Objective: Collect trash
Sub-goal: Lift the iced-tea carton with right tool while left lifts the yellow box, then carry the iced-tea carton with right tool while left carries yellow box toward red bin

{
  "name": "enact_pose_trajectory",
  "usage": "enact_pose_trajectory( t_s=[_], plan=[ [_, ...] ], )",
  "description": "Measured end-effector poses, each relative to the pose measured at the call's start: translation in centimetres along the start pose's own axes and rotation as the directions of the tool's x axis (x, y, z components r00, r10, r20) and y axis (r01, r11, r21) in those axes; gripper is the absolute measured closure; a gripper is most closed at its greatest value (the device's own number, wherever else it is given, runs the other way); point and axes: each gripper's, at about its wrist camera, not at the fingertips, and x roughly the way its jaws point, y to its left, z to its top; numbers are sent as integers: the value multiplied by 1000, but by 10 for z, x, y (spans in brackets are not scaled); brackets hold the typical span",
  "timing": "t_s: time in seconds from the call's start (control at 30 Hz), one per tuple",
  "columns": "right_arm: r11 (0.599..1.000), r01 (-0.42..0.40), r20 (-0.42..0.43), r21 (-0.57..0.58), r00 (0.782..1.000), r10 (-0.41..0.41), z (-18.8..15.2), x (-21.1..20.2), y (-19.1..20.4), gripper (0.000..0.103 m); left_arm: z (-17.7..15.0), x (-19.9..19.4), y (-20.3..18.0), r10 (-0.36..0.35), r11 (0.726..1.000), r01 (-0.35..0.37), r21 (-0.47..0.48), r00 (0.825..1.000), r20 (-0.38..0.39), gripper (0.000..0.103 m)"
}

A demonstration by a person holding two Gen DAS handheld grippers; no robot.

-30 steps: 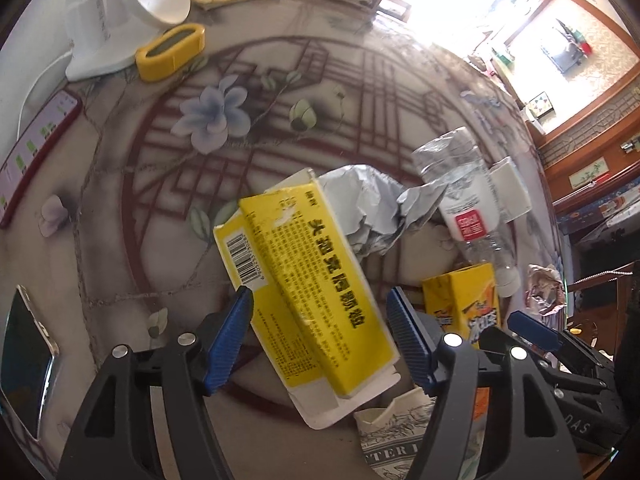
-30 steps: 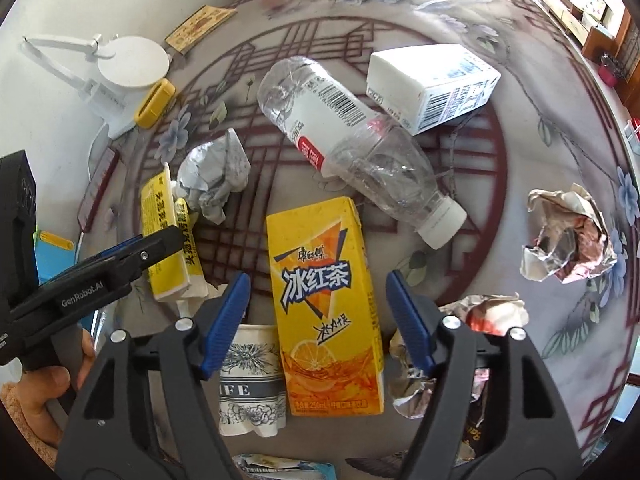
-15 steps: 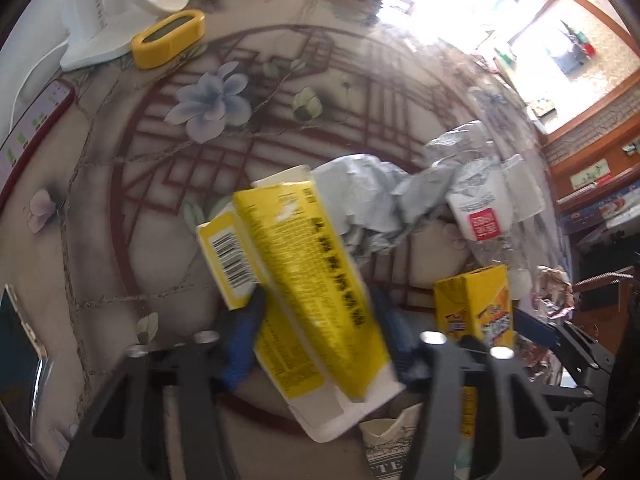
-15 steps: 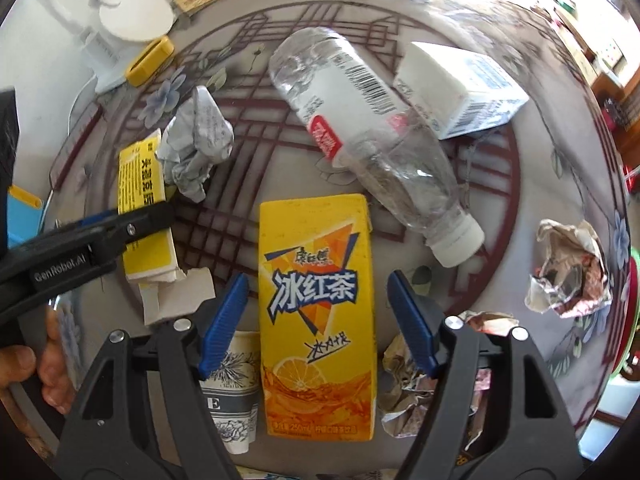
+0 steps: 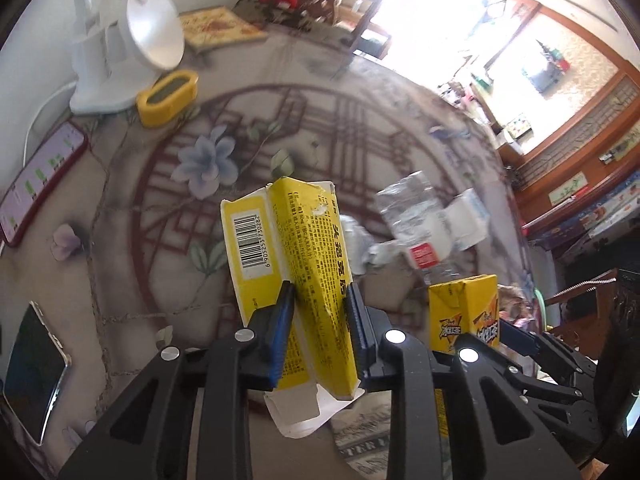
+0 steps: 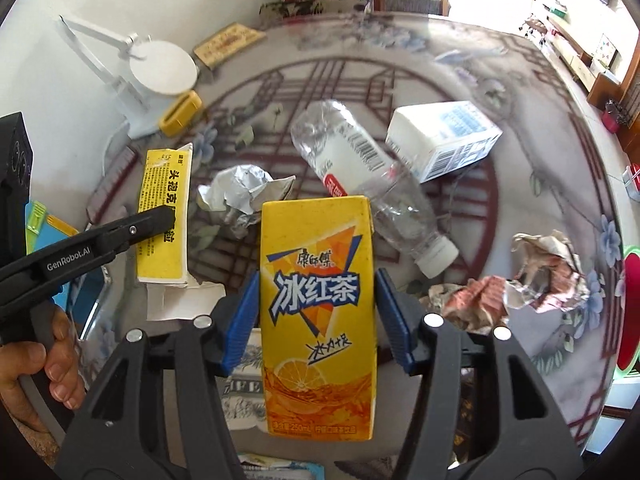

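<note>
Claws clamp trash: left claw (image 5: pixel 320 312), closing, pinches a torn yellow medicine box (image 5: pixel 296 280); right claw (image 6: pixel 316 320) grips an iced-tea carton (image 6: pixel 318 304). Crushed cardboard could slip free.

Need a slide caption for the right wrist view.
Right claw grips the tea carton above littered table; bottle lies behind.

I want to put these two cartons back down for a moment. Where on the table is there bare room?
Bare tabletop lies beyond the white carton and plastic bottle, toward the far edge. Another free patch sits between the yellow case and the flattened yellow box, around the blue flower. It is crowded near the crumpled wrappers and crumpled paper.
</note>
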Motion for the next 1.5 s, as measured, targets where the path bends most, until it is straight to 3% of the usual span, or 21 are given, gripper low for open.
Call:
enact_pose_trajectory(
  t_s=[0.4, 0.9, 1.03, 1.27, 1.5],
  plan=[
    [999, 28, 131, 20, 991, -30, -12, -67, -17, 47, -11, -36, -65, -77, 988, 67, 137, 994, 71, 79],
    [977, 24, 251, 214, 965, -78, -25, -137, -119, 47, -25, -44, -173, -190, 941, 163, 297, 980, 63, 79],
    [967, -21, 253, 253, 966, -45, -31, -147, -151, 47, -33, -41, -200, -212, 930, 183, 319, 976, 56, 79],
    [938, -188, 243, 293, 963, 117, -42, -139, -183, 47, -44, -38, -227, -192, 933, 164, 322, 980, 58, 78],
    [937, -228, 222, 263, 960, 171, -40, -134, -195, 47, -48, -31, -237, -150, 949, 125, 288, 987, 65, 78]
  ],
)
